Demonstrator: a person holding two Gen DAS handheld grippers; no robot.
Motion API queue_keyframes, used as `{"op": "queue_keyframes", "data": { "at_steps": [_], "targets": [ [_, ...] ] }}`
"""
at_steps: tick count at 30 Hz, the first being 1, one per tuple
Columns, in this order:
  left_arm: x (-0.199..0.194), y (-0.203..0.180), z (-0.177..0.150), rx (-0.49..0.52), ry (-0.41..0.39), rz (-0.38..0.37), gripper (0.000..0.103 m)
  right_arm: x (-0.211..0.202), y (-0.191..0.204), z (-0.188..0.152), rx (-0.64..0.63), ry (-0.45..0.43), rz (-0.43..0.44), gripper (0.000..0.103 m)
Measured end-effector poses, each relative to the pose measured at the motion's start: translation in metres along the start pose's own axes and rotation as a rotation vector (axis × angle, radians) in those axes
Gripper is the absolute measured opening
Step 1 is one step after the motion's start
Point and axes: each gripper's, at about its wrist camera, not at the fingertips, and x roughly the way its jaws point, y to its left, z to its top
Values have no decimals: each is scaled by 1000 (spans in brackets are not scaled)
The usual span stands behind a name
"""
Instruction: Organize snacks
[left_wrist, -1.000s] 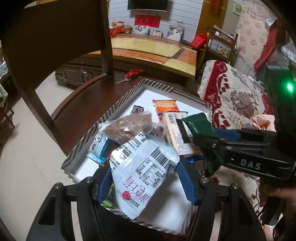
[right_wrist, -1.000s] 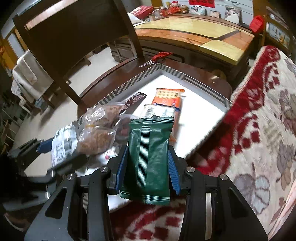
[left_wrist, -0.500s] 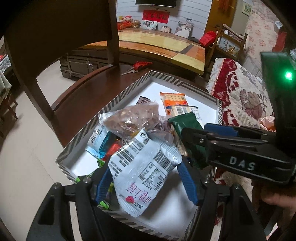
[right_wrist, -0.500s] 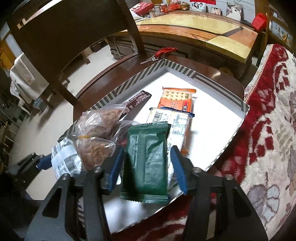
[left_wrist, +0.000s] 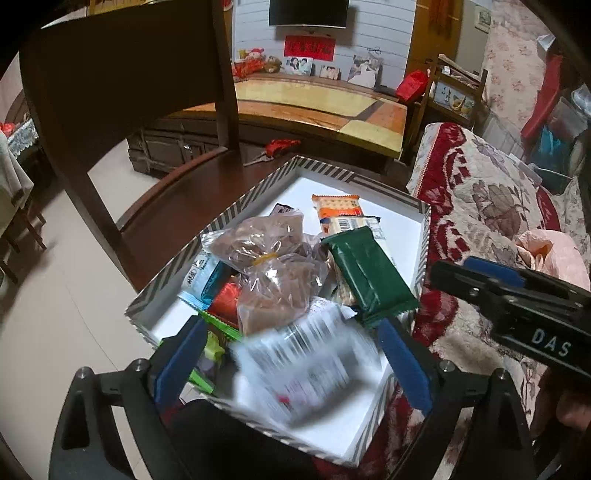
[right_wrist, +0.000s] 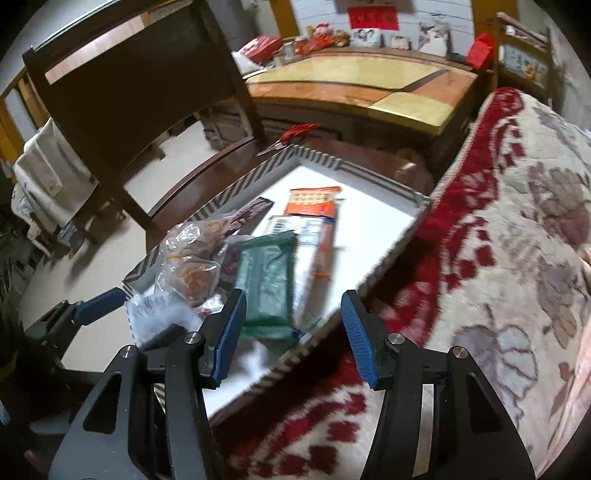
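Left wrist view: the left gripper (left_wrist: 291, 354), jaws just opened wide, no longer pinches the white barcoded packet (left_wrist: 306, 365), which blurs loose between its pads above the striped box (left_wrist: 424, 236). Right wrist view: the right gripper (right_wrist: 293, 328) stands partly open and empty, having let go of the green packet (right_wrist: 267, 284), which now lies in the box against the clear bags of brown snacks (right_wrist: 192, 266). Only the left view shows the red wrapper (left_wrist: 225, 299) under those bags.
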Motion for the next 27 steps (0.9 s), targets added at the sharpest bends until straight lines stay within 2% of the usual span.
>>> {"op": "queue_keyframes", "data": {
  "at_steps": [4, 15, 27],
  "targets": [
    [-13, -2, -3, -5, -25, 6, 97, -20, -7, -13, 12, -49, -25, 54],
    [-42, -16, -7, 31, -89, 32, 100, -37, -10, -50, 4, -29, -25, 54],
    [-56, -25, -10, 42, -144, 2, 101, -52, -10, -54, -7, -45, -26, 54]
  ]
}}
